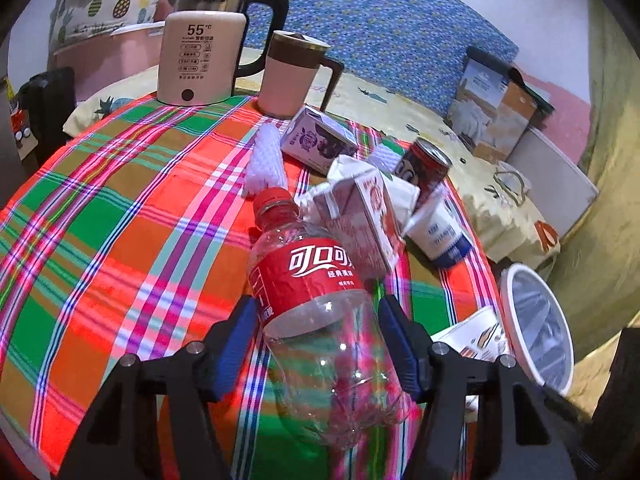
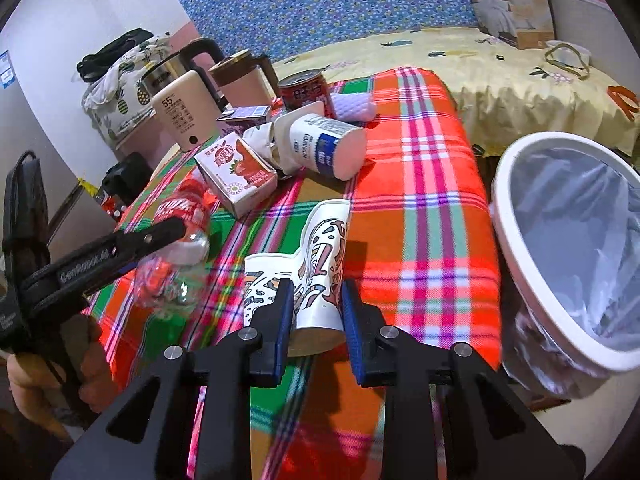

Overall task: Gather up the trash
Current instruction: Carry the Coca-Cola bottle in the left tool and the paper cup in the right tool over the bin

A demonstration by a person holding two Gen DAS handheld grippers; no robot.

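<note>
Left gripper straddles the empty Coke bottle; right gripper pinches the crushed paper cup.

Left blue pads sit beside the bottle's waist, contact unclear; bottle's long axis runs straight ahead, cap away. Cup lies likewise. Lined trash bin stands off the table's right edge, nearer the right gripper.

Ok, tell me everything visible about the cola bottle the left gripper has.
The clear plastic cola bottle with red cap and red label looks empty and somewhat crumpled. It lies tilted over the plaid tablecloth, cap pointing away, its lower body between the left gripper fingers, which close on its sides. Its shoulder meets the red-and-white milk carton.
</note>
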